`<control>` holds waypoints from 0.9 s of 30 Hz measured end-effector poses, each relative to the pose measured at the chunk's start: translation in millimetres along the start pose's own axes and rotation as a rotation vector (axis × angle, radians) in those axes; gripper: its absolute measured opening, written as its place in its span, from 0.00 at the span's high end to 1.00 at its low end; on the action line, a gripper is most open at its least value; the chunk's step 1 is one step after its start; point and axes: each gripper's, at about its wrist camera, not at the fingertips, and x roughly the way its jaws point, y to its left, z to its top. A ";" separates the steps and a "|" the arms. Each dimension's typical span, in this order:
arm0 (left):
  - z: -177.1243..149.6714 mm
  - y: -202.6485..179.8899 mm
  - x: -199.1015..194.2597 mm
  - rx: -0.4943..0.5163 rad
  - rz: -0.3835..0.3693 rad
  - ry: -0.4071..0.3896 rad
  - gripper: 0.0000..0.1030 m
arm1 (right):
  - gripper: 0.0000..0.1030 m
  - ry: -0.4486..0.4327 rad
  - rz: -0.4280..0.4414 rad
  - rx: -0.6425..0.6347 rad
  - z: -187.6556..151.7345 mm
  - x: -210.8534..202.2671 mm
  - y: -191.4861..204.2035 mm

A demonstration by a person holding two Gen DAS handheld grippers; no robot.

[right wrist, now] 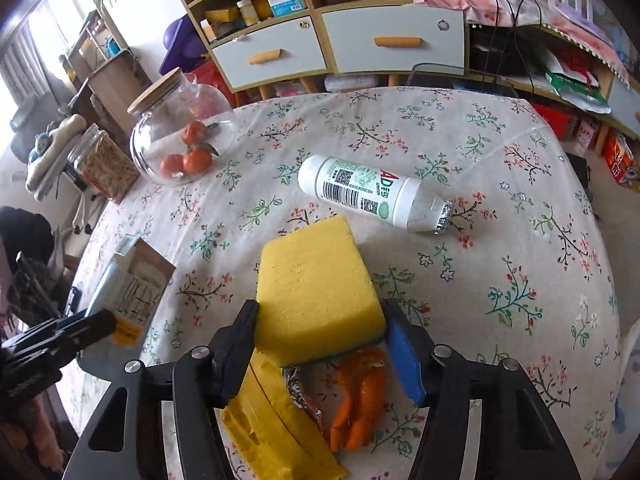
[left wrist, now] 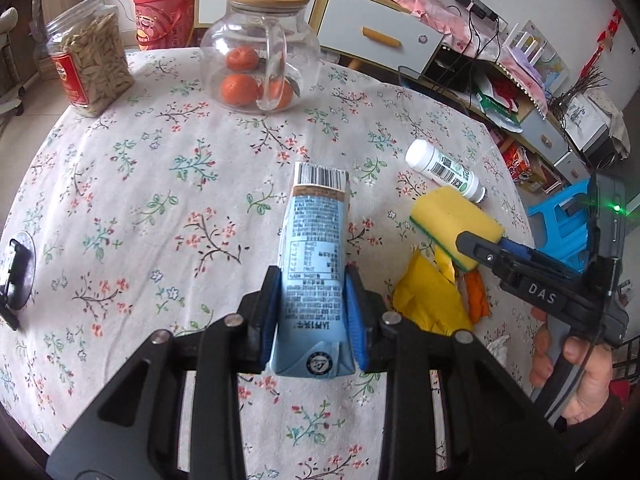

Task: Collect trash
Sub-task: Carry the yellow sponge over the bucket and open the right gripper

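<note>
My left gripper (left wrist: 311, 312) is shut on a light-blue drink carton (left wrist: 314, 248) and holds it over the floral tablecloth (left wrist: 140, 200). My right gripper (right wrist: 320, 336) is shut on a yellow sponge (right wrist: 316, 284) with a green underside. Below the sponge lie a yellow wrapper (right wrist: 264, 420), crumpled foil (right wrist: 300, 388) and orange peel (right wrist: 360, 396). A white plastic bottle (right wrist: 372, 194) lies on its side beyond the sponge. In the left wrist view the sponge (left wrist: 452, 220), bottle (left wrist: 444, 170), wrapper (left wrist: 428, 300) and right gripper (left wrist: 492, 256) sit at the right.
A glass jar with a wooden lid (left wrist: 260, 52) holds tangerines at the table's far side. A plastic jar of seeds (left wrist: 90, 60) stands to its left. A cabinet with drawers (right wrist: 340, 40) stands behind the table. A blue stool (left wrist: 560, 220) is beside the table's right edge.
</note>
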 end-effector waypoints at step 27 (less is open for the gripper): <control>0.9 -93.2 4.0 0.110 -0.160 -0.021 0.68 | 0.44 -0.113 -0.070 0.172 -38.8 -114.5 -111.9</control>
